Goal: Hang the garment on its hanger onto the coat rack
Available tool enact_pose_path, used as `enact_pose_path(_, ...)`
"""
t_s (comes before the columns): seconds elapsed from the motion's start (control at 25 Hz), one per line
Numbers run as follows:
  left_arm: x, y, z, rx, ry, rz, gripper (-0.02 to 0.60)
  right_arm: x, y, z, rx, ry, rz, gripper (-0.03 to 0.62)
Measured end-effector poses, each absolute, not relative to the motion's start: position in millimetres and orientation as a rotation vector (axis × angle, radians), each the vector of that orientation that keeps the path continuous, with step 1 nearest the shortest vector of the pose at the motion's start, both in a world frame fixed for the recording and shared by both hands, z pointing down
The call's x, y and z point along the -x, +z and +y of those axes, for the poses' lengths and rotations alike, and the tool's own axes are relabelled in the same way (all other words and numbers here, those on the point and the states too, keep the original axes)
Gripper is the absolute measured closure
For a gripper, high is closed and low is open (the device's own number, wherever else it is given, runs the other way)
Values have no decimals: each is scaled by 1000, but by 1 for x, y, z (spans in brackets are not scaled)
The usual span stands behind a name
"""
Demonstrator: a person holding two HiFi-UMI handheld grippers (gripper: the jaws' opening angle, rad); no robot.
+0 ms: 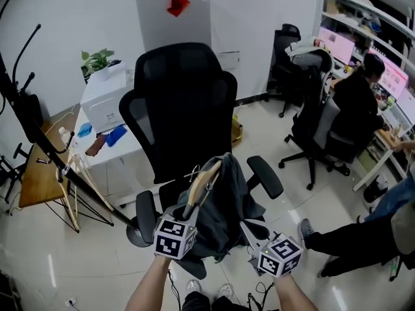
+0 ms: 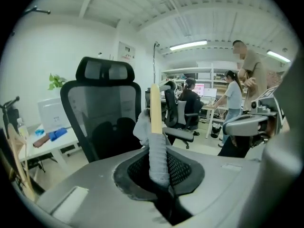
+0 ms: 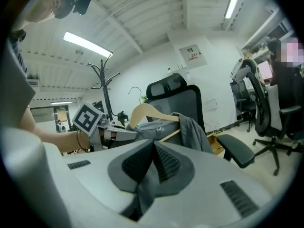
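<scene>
Left gripper (image 2: 159, 172) clamped on wooden hanger (image 1: 202, 179) arm; right gripper (image 3: 151, 170) pinching grey garment (image 1: 224, 206) cloth. Garment on hanger, 6 o'clock. Black office chair (image 1: 181, 109) close behind, 12 o'clock. Coat rack (image 3: 104, 84) 9 o'clock, white table (image 1: 126, 153) between.

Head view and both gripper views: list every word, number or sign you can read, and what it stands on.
Nothing is readable.
Wall notice: print too small to read.
Marker cube: black-and-white square pattern, no letters.
Grey panel: a red shape, no words.
Pink monitors: blurred.
</scene>
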State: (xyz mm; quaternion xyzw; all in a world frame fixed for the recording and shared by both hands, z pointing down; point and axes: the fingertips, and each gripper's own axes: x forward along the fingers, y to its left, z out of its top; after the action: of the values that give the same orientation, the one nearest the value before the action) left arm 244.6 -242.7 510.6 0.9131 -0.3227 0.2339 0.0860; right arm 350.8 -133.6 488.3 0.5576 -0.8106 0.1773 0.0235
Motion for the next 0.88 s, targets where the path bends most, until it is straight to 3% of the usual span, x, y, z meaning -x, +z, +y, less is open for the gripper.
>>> enact_pose_path(0.52, -204, 349, -201, -2926, 541, -1039, 538, -329, 403, -110, -1771, 299, -2614, 582)
enact_pose_path(0.88, -166, 284, -182, -2996, 491, -1049, 538, -315, 353, -106, -1718, 137, -2683, 582)
